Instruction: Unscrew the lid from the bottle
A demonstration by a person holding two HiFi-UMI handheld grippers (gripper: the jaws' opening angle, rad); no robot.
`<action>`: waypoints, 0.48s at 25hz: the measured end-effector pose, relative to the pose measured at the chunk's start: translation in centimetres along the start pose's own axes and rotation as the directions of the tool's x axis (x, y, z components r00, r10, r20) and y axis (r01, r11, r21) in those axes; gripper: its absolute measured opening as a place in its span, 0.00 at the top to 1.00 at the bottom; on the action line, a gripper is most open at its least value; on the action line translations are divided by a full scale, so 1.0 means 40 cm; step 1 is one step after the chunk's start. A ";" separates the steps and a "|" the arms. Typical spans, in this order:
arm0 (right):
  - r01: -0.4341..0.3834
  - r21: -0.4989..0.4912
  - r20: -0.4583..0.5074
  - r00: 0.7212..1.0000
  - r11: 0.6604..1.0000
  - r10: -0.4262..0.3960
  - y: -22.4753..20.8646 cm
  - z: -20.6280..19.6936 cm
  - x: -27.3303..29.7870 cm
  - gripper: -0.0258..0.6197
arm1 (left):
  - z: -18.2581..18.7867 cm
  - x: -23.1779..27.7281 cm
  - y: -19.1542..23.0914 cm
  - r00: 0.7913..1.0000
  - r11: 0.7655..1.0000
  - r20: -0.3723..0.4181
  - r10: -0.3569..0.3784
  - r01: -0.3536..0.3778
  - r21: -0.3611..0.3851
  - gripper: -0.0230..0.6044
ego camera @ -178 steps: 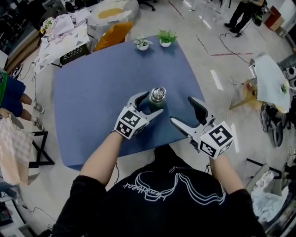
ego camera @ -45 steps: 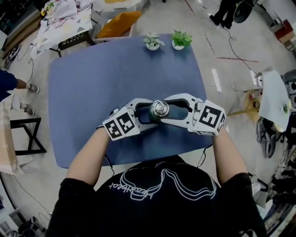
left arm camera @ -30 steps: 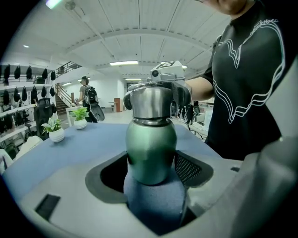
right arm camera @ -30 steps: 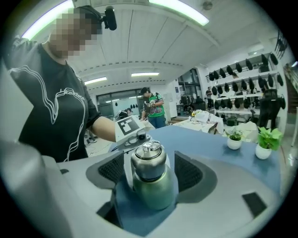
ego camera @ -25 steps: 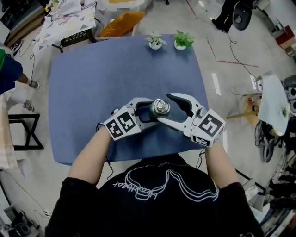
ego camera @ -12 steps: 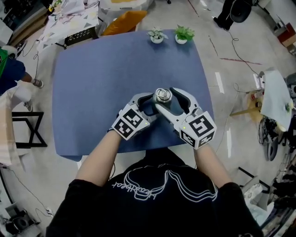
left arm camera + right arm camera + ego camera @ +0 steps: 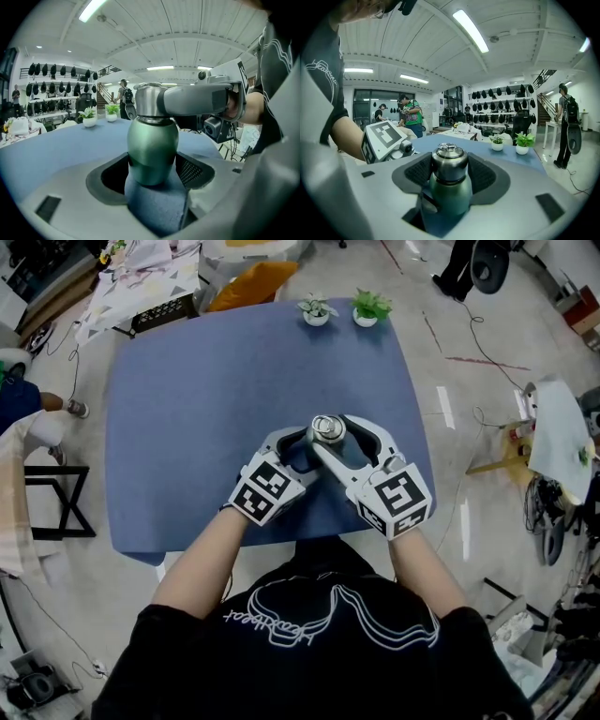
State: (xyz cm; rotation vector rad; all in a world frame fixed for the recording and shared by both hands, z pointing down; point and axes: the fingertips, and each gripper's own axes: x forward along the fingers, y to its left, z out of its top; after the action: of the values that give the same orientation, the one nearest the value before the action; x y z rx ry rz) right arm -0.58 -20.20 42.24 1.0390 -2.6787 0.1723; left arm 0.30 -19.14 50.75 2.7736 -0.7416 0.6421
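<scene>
- The left gripper (image 7: 300, 454) comes in from the lower left on a bare forearm. Its jaws stand wide and clasp the body of the bottle low down.
- The right gripper (image 7: 336, 435) reaches in from the lower right and crosses above the left one. Its jaws have just been closing, and their pads lie against both sides of the lid.
- The two marker cubes sit close together near the front edge of the blue cloth-covered table (image 7: 187, 409).
- Two small potted green plants (image 7: 317, 310) stand well apart from the bottle at the table's far edge.
- The rounded dark-green metal bottle (image 7: 153, 150) stands upright on the cloth.
- The silver steel screw lid (image 7: 448, 161) sits on its neck, with a small ring on top.
</scene>
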 end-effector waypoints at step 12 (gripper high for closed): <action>-0.157 -0.008 -0.040 0.987 0.988 0.157 0.004 -0.008 -0.004 0.58 | -0.003 0.006 -0.004 0.996 0.995 -0.004 -0.094 0.094 0.030 0.46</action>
State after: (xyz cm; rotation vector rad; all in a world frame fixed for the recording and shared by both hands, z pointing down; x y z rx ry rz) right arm -0.52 -19.91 42.51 0.8123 -2.7222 0.2059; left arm 0.52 -19.05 50.96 2.8148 -0.6010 0.6427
